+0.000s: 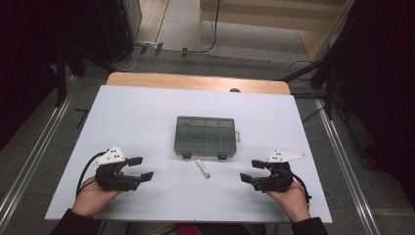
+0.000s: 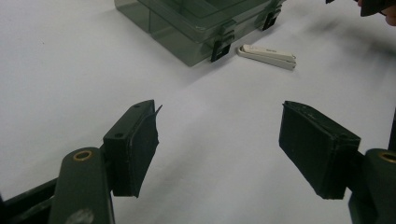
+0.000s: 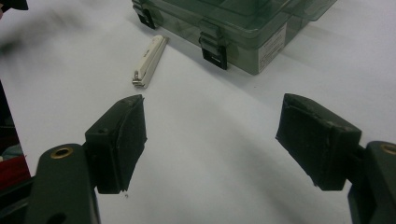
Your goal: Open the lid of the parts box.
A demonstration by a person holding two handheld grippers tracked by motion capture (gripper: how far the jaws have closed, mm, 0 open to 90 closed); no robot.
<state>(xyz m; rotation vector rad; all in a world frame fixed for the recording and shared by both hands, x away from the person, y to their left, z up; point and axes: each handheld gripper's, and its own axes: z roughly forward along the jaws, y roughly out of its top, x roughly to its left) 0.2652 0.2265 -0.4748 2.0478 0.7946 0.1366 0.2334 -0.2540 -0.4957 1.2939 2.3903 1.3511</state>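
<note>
A smoky clear compartment box [image 1: 205,136] with its lid down and two black latches lies mid-table; it also shows as the box [image 2: 196,28] and the box [image 3: 243,28]. In front of it lies a small white clip-like piece [image 1: 202,168], seen too as the white piece [image 2: 267,56] and the white piece [image 3: 149,60]. My left gripper [image 1: 141,168] rests near the front left, pointing right, jaws wide and empty; its own view gives the left gripper [image 2: 219,144]. My right gripper [image 1: 252,171] sits at the front right, pointing left, open and empty, as the right gripper [image 3: 210,140].
A white sheet [image 1: 147,112] covers the table, with a strip of wooden tabletop [image 1: 195,81] at the far edge. Metal rails, cables and dark stands surround the table on the floor.
</note>
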